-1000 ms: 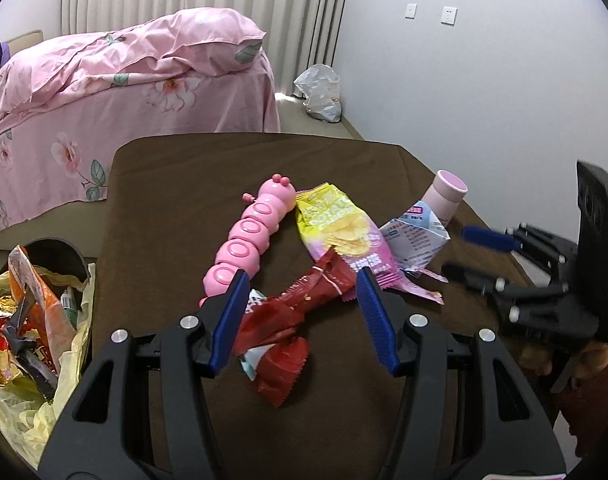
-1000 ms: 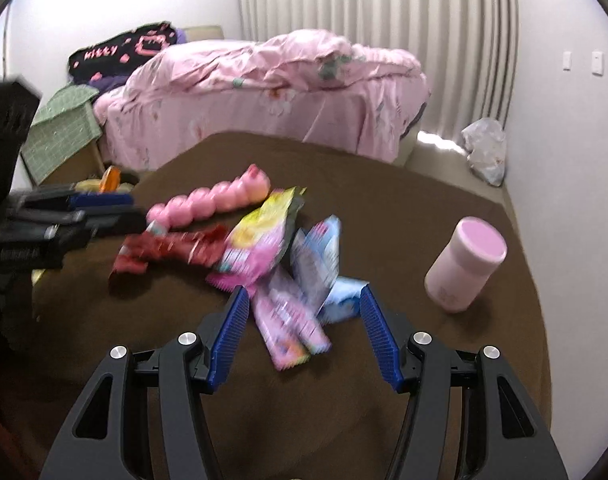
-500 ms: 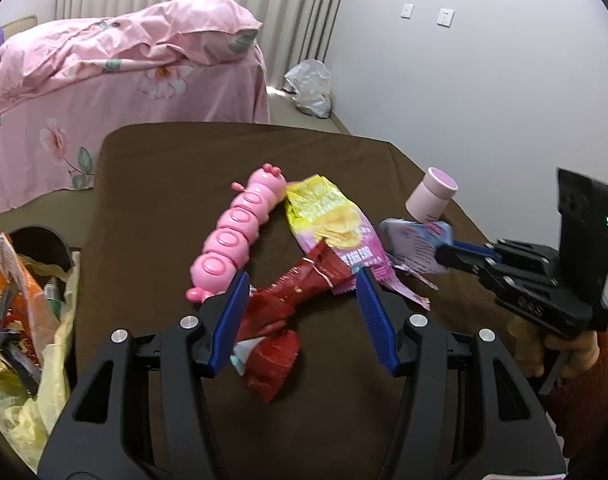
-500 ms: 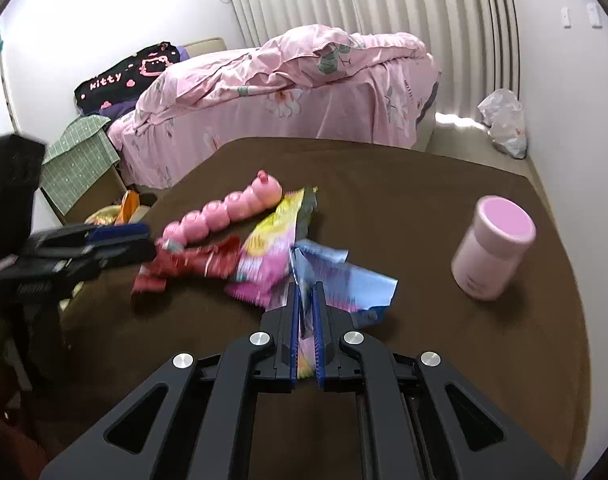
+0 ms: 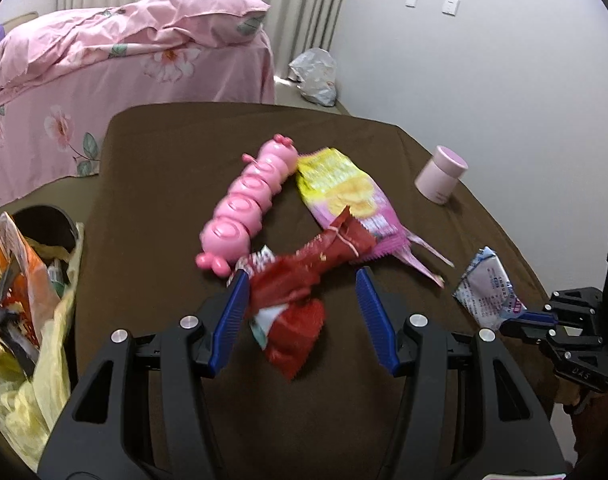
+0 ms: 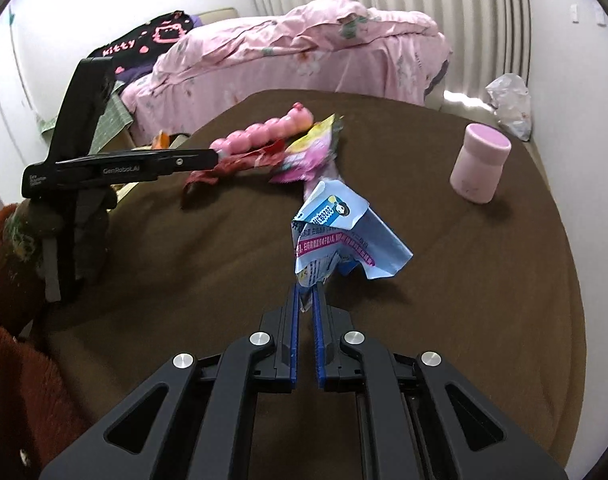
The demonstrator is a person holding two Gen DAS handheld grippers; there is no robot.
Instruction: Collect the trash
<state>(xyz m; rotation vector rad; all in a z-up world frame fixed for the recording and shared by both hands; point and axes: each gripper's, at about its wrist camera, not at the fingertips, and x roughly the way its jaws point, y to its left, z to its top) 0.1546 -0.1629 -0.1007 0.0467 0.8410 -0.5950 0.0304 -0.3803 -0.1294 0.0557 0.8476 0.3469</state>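
A crumpled blue and white wrapper [image 6: 336, 236] hangs just above the brown table [image 6: 484, 280], pinched at its lower edge between the pads of my right gripper [image 6: 308, 292]. The jaws are opening slightly but still press on it. In the left wrist view the same wrapper [image 5: 488, 292] sticks out of the right gripper [image 5: 520, 316] at the far right. My left gripper [image 5: 301, 280] stands open low over a red wrapper [image 5: 304, 272], which lies between its blue pads. A yellow and pink snack bag [image 5: 344, 192] lies just beyond.
A pink caterpillar toy [image 5: 247, 200] lies left of the snack bag, and a pink cup [image 5: 442, 180] stands at the table's right edge. A bin lined with a yellow bag [image 5: 23, 280], full of wrappers, stands left of the table. Behind are a pink bed [image 5: 123, 48] and a white bag [image 5: 316, 76].
My right gripper shut on the blue wrapper and drew it away from the pile, toward the table's near right side. The left gripper stayed open over the red wrapper.
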